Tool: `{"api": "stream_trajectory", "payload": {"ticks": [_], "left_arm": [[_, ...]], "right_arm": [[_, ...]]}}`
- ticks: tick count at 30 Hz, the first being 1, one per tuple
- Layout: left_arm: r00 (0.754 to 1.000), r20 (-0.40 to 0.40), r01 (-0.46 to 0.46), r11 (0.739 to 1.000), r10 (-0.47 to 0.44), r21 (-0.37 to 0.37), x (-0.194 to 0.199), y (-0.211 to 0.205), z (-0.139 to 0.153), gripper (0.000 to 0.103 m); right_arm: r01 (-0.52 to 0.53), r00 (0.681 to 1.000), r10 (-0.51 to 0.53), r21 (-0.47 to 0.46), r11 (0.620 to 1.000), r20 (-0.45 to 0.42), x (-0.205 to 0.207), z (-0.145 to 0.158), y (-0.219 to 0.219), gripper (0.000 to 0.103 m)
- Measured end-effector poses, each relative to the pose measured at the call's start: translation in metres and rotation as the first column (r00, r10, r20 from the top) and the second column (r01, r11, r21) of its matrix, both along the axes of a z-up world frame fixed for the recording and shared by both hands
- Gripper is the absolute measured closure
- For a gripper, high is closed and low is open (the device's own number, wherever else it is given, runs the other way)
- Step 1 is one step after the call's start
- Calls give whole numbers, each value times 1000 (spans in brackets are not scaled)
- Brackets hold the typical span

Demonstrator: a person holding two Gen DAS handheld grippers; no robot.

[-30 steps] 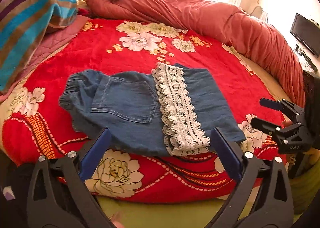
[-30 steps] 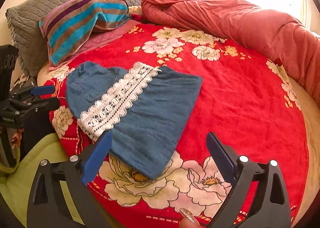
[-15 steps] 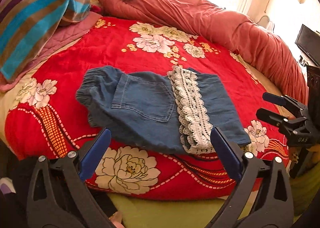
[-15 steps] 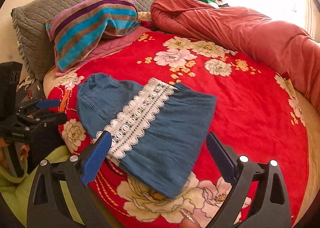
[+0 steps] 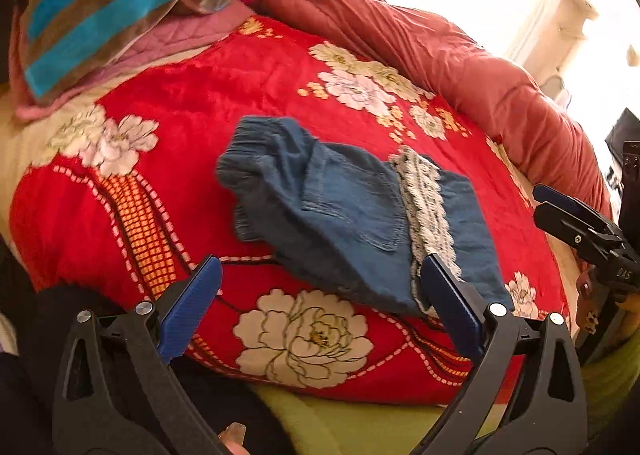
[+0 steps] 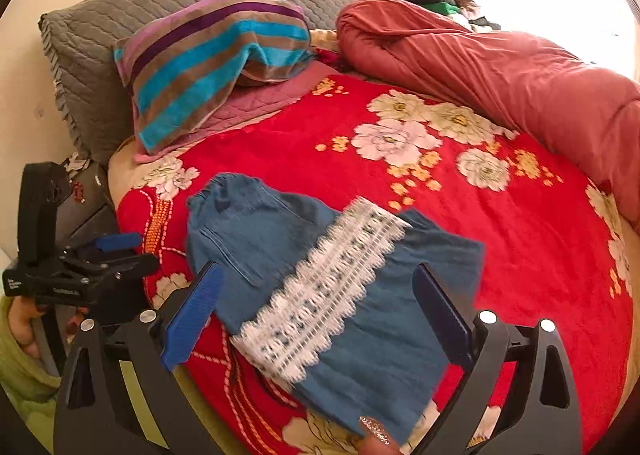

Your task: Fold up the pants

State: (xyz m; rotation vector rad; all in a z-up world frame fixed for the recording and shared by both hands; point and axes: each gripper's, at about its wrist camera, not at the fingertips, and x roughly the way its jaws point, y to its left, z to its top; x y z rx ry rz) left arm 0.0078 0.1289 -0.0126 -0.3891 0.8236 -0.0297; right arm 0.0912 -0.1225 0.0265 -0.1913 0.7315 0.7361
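The blue denim pants (image 5: 344, 211) (image 6: 360, 295) lie folded on the red flowered blanket (image 5: 192, 123) (image 6: 520, 239), a white lace band (image 5: 428, 207) (image 6: 332, 295) running across them. The elastic waistband (image 5: 256, 143) (image 6: 224, 187) points toward the pillows. My left gripper (image 5: 320, 303) stands open near the blanket's front edge, nothing between its fingers; it also appears at the left (image 6: 120, 251) in the right wrist view. My right gripper (image 6: 316, 311) hovers open over the pants' near part, holding nothing, and shows at the right edge (image 5: 560, 207) of the left wrist view.
A striped towel (image 6: 208, 59) (image 5: 100, 3) drapes over a grey quilted pillow (image 6: 120, 15) at the head of the bed. A rolled salmon-red duvet (image 6: 500, 67) (image 5: 440, 47) runs along the far side. A green sleeve (image 6: 20, 367) and hand hold the left gripper.
Both grippers have drawn back toward the near left, so the pants sit further right and away in the left wrist view. The pants have not moved; both grippers stay open.
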Motion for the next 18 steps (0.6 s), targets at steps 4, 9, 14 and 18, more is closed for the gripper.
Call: {"api": "stream_trajectory", "payload": {"ticks": [4, 9, 14, 18], "left_arm": [[1000, -13, -27, 999, 27, -39, 0, 14, -7, 10], [999, -27, -39, 996, 37, -78, 2, 24, -16, 10], [999, -37, -20, 994, 16, -110, 7, 25, -24, 10], [999, -37, 5, 988, -11, -154, 11, 24, -29, 10]], "right_arm": [[-44, 999, 44, -2, 999, -12, 9, 2, 21, 8], [-89, 996, 89, -23, 996, -16, 20, 4, 48, 8], [-150, 988, 149, -50, 987, -36, 37, -1, 77, 8], [-188, 981, 184, -71, 980, -57, 48, -5, 99, 8]]}}
